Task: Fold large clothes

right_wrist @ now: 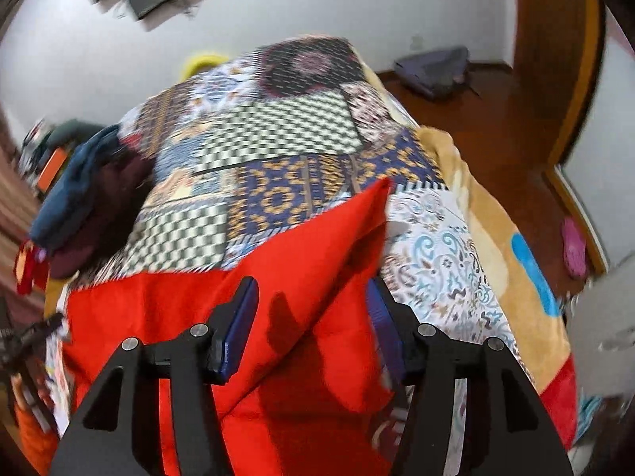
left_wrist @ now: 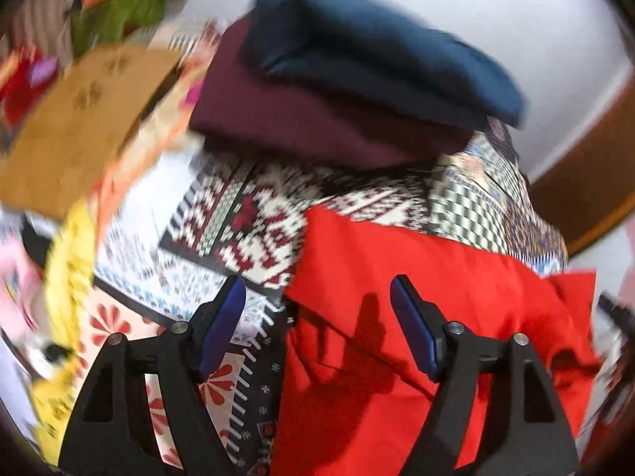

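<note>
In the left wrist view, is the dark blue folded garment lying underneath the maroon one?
No. The dark blue garment lies on top of the maroon garment, both stacked on the patterned bedspread beyond the red cloth.

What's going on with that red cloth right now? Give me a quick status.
Left gripper open, right gripper open, nothing pinched. Red cloth lies loose on patterned bedspread. Folded pile beyond, not blocking.

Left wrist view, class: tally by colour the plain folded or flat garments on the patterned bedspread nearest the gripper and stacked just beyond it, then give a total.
Red: 1, the red garment below the open left gripper
Maroon: 1, the maroon garment
Dark blue: 1, the dark blue garment on top of the maroon one
Total: 3
</note>
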The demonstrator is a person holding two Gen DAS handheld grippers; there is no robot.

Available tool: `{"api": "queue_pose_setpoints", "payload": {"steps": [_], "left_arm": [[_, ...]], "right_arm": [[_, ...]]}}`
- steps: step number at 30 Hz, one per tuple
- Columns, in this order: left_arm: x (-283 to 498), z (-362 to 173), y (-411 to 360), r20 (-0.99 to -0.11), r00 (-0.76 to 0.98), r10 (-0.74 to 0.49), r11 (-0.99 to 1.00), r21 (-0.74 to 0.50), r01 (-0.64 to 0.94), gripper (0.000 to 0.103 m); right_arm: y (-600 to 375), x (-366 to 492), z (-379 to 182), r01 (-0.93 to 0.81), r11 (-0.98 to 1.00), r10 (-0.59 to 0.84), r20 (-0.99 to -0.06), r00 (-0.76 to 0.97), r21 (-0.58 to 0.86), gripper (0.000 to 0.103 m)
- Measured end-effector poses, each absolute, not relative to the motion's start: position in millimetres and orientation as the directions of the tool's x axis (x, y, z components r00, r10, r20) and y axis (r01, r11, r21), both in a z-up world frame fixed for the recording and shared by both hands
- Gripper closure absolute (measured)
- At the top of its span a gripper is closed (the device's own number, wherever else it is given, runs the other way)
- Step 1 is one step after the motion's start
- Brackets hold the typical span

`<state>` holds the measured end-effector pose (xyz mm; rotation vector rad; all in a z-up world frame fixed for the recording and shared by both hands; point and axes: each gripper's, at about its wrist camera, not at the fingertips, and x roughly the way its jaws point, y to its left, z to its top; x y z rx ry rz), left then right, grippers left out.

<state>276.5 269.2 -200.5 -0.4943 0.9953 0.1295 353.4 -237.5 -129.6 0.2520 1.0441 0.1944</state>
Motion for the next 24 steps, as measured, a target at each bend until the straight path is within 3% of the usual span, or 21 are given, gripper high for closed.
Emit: {"api": "queue_pose_setpoints", "payload": {"steps": [4, 7, 8, 9, 10, 11, 12, 13, 19, 24], "left_arm": [[287, -230, 280, -0.802, 0.529, -0.278, 0.803, -0.496, -0.33, 0.029], [298, -239, 270, -0.789, 0.523, -0.322, 0.795, -0.525, -0.304, 0.029], [302, -241, 265, -0.787, 0.522, -0.328, 0.799, -0.526, -0.291, 0.033], [306, -241, 261, -0.785, 0.521, -0.335, 0.8, -0.529, -0.282, 0.038], [310, -242, 258, -0.788, 0.518, -0.333, 0.803, -0.525, -0.281, 0.051], [313, -242, 254, -0.795, 0.514, -0.321, 0.812, -0.51, -0.283, 0.072], [316, -240, 253, -0.801, 0.517, -0.302, 0.824, -0.492, -0.281, 0.084], [318, -236, 251, -0.808, 0.524, -0.27, 0.84, -0.464, -0.282, 0.09], [333, -178, 249, -0.789, 0.606, -0.099, 0.91, -0.319, -0.267, 0.093], [337, -152, 267, -0.761, 0.648, -0.031, 0.918, -0.278, -0.283, 0.093]], "right_arm": [[-245, 374, -147, 0.012, 0.925, 0.333, -0.827, 0.453, 0.379, 0.05], [-240, 388, -156, 0.01, 0.909, 0.371, -0.821, 0.434, 0.416, 0.051], [-239, 391, -159, 0.016, 0.91, 0.365, -0.822, 0.436, 0.413, 0.053], [-238, 394, -160, 0.02, 0.912, 0.359, -0.823, 0.44, 0.409, 0.069], [-235, 397, -161, 0.011, 0.912, 0.364, -0.824, 0.435, 0.409, 0.098], [-233, 400, -160, -0.004, 0.908, 0.38, -0.818, 0.431, 0.42, 0.099], [-230, 401, -155, -0.013, 0.911, 0.373, -0.809, 0.454, 0.413, 0.1], [-227, 403, -149, -0.03, 0.919, 0.361, -0.804, 0.472, 0.394, 0.1], [-195, 419, -84, -0.151, 0.926, 0.366, -0.726, 0.582, 0.345, 0.1], [-185, 425, -67, -0.161, 0.934, 0.346, -0.692, 0.634, 0.319, 0.1]]}}
